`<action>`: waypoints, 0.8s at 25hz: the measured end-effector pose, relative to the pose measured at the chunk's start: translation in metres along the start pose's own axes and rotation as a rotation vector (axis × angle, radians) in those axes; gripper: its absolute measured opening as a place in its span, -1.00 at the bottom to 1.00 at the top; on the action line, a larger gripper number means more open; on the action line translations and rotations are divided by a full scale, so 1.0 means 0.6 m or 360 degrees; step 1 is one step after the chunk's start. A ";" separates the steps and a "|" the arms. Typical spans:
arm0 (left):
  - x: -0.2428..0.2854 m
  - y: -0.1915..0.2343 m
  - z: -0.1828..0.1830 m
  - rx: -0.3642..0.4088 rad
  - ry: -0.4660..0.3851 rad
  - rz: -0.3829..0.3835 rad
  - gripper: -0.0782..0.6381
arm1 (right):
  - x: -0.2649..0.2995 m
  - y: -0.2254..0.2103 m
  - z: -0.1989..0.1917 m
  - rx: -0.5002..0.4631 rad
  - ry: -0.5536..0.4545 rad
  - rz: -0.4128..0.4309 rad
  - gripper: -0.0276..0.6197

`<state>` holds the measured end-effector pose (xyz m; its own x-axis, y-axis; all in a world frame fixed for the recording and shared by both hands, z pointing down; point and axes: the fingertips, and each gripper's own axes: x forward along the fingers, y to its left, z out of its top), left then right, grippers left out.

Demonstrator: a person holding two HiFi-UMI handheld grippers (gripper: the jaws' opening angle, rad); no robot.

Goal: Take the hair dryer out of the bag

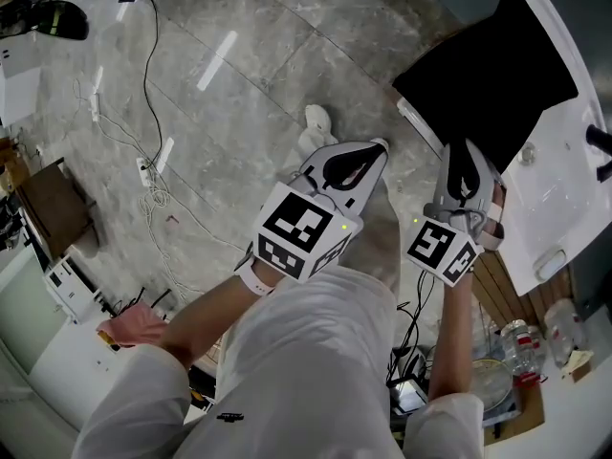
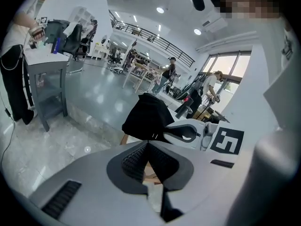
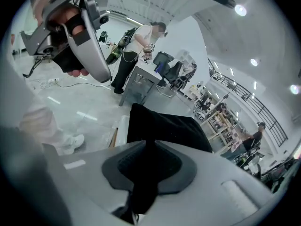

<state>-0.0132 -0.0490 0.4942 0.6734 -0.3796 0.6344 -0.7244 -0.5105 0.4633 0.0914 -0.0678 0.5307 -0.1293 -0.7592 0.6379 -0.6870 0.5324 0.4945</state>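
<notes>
black bag [image 1: 488, 75] at the near edge of the white table [image 1: 564, 189], its lower edge pinched between the jaws of the right hand-held gripper [image 1: 466, 151]; left hand-held gripper [image 1: 376, 148], jaws closed together and empty, just beside it above the grey floor [image 1: 239, 113].
</notes>
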 end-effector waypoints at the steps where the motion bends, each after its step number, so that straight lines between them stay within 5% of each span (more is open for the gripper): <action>1: 0.000 -0.001 -0.001 0.0002 0.0003 -0.0002 -0.76 | -0.002 -0.006 0.000 0.0013 0.0002 -0.0010 -0.77; 6: 0.009 -0.010 -0.007 0.0022 0.0031 -0.0030 -0.76 | -0.014 -0.029 0.017 0.0226 -0.0074 0.0077 -0.82; 13: 0.032 -0.029 0.000 0.0120 0.0035 -0.0039 -0.76 | -0.035 -0.088 0.053 0.0711 -0.0226 0.0206 -0.82; 17: 0.053 -0.054 0.014 0.0206 0.0033 -0.0109 -0.74 | -0.046 -0.123 0.058 0.0758 -0.0293 0.0224 -0.82; 20: 0.073 -0.070 0.025 0.0271 0.0040 -0.0137 -0.47 | -0.050 -0.143 0.065 0.0814 -0.0333 0.0222 -0.82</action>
<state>0.0489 -0.0559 0.4936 0.7262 -0.3105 0.6134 -0.6273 -0.6643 0.4064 0.1263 -0.1055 0.4460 -0.3467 -0.7806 0.5201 -0.9053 0.4235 0.0322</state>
